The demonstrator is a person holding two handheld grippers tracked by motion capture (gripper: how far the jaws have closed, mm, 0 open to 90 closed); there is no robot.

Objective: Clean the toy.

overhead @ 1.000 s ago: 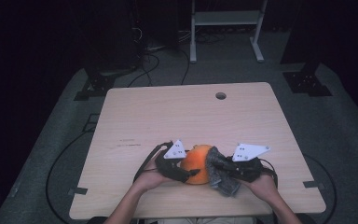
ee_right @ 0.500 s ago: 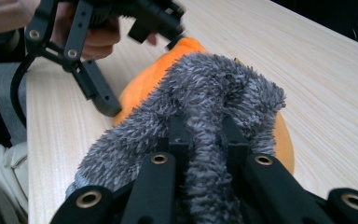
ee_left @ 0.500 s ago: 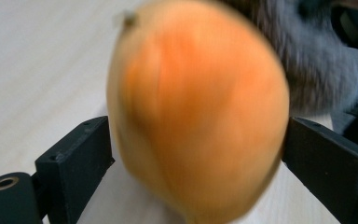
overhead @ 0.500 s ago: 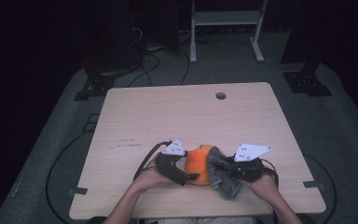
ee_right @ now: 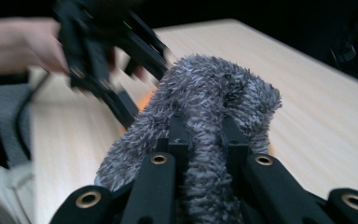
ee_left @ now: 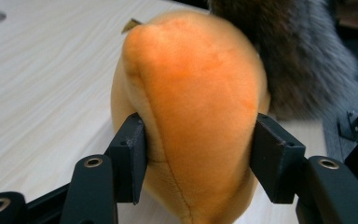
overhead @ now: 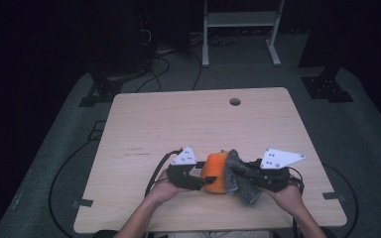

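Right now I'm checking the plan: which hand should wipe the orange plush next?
Right. The right hand-held gripper is shut on the grey cloth, which already lies against the plush. The left hand-held gripper has just been closing and clamps the plush from both sides, steadying it.

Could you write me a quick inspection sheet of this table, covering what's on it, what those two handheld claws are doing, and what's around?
Surface: pale wooden table, round hole near the far edge.
Job's things: orange plush pumpkin-shaped toy; grey fluffy cloth draped against it.
Clutter: nothing seen.
Grippers: left gripper has just been closing, fingers pressing the toy's sides; right gripper clamped on the cloth.
Cables: black cable loops from the left gripper; more lie on the floor.
Surroundings: dark room, grey floor mat, white metal stand behind.
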